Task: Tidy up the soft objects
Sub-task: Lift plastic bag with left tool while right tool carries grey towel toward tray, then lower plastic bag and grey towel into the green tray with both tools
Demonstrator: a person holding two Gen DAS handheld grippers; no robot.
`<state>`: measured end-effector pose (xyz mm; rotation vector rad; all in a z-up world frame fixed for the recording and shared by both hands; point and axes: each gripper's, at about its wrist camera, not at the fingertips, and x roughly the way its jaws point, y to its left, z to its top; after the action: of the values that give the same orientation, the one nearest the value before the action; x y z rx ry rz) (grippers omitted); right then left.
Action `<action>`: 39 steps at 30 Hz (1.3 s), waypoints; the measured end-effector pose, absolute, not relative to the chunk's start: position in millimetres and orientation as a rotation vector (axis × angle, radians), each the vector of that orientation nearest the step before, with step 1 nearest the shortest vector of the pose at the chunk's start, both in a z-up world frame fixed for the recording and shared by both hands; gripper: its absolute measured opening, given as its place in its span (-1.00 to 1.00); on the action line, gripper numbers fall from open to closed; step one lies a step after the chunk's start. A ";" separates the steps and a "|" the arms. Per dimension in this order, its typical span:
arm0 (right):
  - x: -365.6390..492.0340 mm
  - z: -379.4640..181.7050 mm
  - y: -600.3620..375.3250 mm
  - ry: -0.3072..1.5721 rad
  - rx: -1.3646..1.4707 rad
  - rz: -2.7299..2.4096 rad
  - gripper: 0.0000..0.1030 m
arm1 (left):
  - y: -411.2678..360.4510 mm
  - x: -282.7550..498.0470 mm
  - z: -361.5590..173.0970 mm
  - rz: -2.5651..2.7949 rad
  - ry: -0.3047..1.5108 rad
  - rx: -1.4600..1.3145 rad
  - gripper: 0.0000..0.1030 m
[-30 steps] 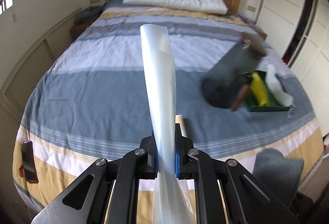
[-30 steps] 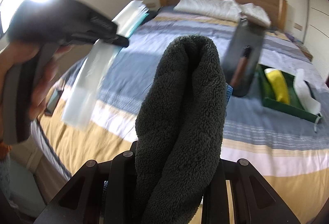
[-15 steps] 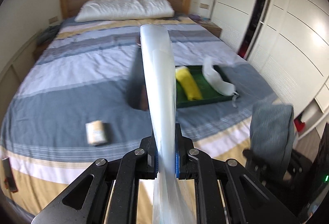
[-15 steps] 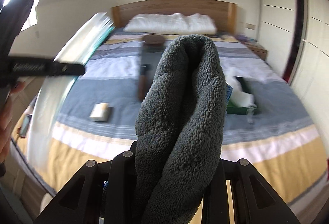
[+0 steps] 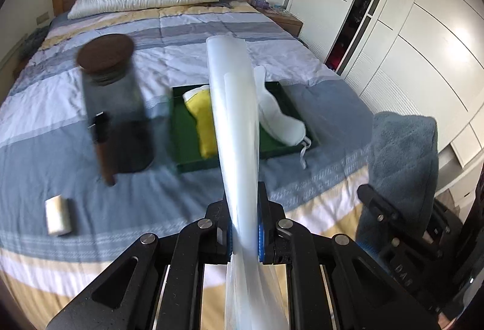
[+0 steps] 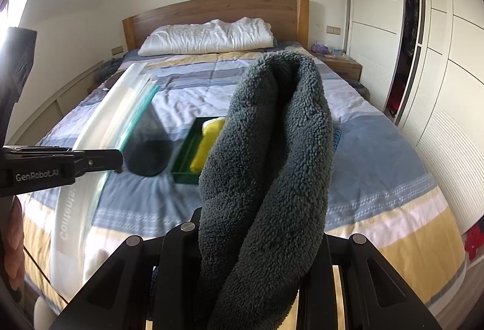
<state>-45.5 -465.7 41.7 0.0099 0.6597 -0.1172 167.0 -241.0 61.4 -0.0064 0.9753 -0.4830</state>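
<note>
a dark grey fleece towel (image 6: 266, 178) hangs doubled over the right tool (image 6: 260, 239), whose jaws are closed on its fold; both ends droop out of view below. to its left, the left tool (image 5: 244, 227) is clamped shut on a clear plastic bag (image 5: 236, 118), which stands up stiffly from the jaws and trails loose beneath them. both are held in the air over the foot of a striped bed (image 5: 211, 27). on the bed beyond lies a green tray (image 5: 187, 154) holding a yellow cloth (image 5: 202, 118) and a white pouch (image 5: 278, 118). beside the tray stands a dark jar (image 5: 115, 106) with a brown lid, and nearer the foot lies a small beige roll (image 5: 57, 215).

risks, as a judgement: the bag's mouth looks flattened, so the bulky towel may bunch against it rather than slide in. the slick plastic could slip from its narrow pinch. either swinging load could knock the jar.
</note>
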 end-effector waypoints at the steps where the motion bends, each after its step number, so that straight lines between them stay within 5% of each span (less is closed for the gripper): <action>1: -36.1 40.4 -467.8 0.665 0.005 -0.118 -0.47 | -248.6 175.5 59.2 -0.482 0.981 -0.012 -0.83; 21: 205.7 6.4 -492.4 0.767 -0.059 -0.175 -0.46 | -342.3 341.0 -20.4 -0.402 1.084 -0.091 -0.81; 39: 341.9 -37.7 -517.3 0.868 -0.081 -0.171 -0.46 | -356.8 388.5 -57.7 -0.352 1.086 -0.046 -0.81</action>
<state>341.9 -517.3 -37.7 -0.0810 0.8677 -0.1715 388.5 -356.8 -57.7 -0.0460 1.0859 -0.3518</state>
